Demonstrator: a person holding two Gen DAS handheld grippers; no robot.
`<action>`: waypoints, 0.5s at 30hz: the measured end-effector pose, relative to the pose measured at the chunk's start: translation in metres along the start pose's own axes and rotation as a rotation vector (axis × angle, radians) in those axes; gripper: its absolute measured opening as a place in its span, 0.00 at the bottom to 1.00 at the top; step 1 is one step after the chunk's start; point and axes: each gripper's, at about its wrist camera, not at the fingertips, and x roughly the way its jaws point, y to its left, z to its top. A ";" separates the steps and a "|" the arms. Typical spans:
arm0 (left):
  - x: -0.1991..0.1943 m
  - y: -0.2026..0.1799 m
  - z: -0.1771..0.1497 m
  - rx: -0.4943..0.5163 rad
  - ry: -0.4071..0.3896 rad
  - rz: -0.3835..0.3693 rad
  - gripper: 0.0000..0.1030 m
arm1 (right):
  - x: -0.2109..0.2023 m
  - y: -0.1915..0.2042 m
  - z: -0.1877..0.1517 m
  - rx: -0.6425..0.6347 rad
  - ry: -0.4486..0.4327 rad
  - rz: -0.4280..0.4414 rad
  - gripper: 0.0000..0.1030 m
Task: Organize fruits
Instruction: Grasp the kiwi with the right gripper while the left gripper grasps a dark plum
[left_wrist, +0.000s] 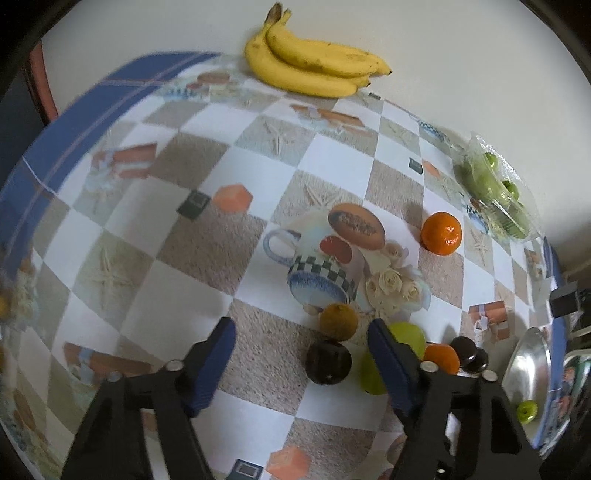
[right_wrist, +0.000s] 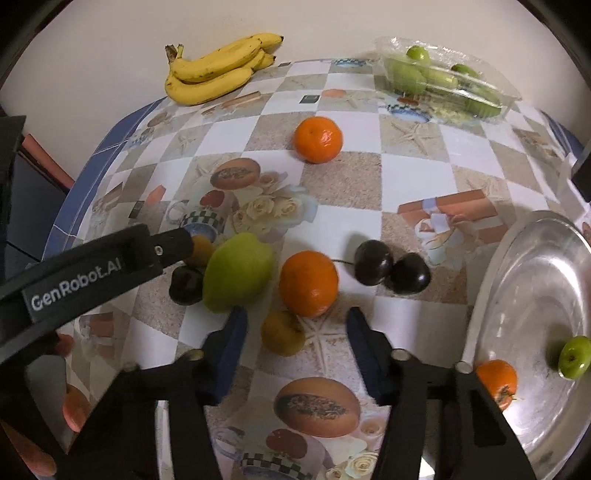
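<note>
Right gripper (right_wrist: 295, 343): jaws apart, empty, low over the cloth, yellow fruit (right_wrist: 282, 332) between the fingers and orange (right_wrist: 308, 282) just beyond. Left gripper (left_wrist: 301, 354): jaws apart, plum (left_wrist: 328, 362) and kiwi (left_wrist: 338, 320) near its right finger; contact unclear. I'd centre on one fruit, close gently, carry to tray (right_wrist: 524, 295).

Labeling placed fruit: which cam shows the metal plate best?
Right wrist: most of the metal plate shows, holding a small green fruit and an orange. Left wrist catches only a foreshortened sliver at the frame edge.
</note>
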 end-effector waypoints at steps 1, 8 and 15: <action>0.001 0.001 -0.001 -0.011 0.010 -0.011 0.68 | 0.001 0.000 0.000 0.002 0.004 0.003 0.50; 0.010 0.004 -0.004 -0.062 0.064 -0.058 0.51 | 0.004 0.001 -0.001 0.018 0.016 0.025 0.43; 0.012 0.004 -0.005 -0.076 0.079 -0.070 0.48 | 0.005 0.000 -0.001 0.034 0.017 0.029 0.34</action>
